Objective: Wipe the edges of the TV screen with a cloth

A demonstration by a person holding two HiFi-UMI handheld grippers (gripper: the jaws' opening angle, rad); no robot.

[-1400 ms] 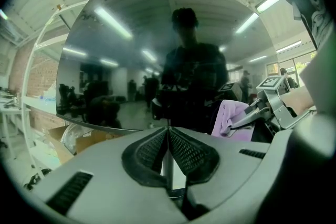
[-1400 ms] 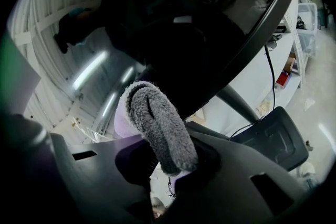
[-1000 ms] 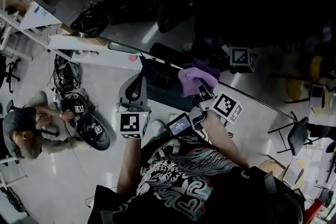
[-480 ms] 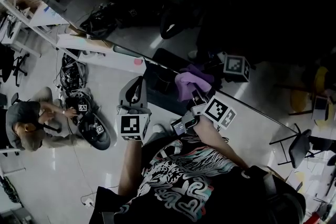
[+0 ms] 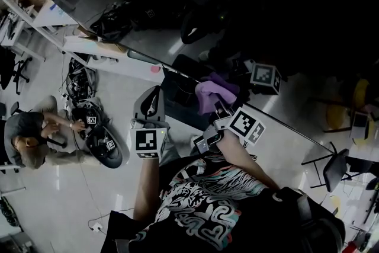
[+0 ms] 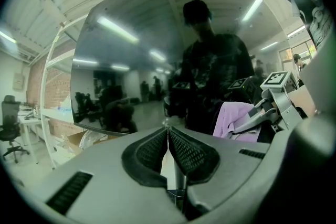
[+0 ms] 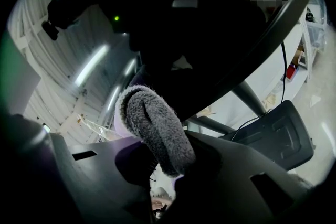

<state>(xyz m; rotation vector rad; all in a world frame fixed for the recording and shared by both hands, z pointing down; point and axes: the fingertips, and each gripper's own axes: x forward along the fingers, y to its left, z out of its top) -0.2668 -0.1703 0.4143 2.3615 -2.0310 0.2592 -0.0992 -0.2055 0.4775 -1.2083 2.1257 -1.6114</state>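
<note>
Wiping looks about midway: right gripper (image 7: pixel 160 159) is clamped on the purple cloth (image 5: pixel 211 93), pressed at the lower edge of the TV screen (image 6: pixel 142 55), left gripper (image 6: pixel 167 147) hangs closed and empty, and cleaned edges cannot be told.

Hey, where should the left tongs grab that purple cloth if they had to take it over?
Probably pinch the bunched fold of the purple cloth that sticks out past the right tongs, coming in from the left side; the other end is clamped in those tongs.
</note>
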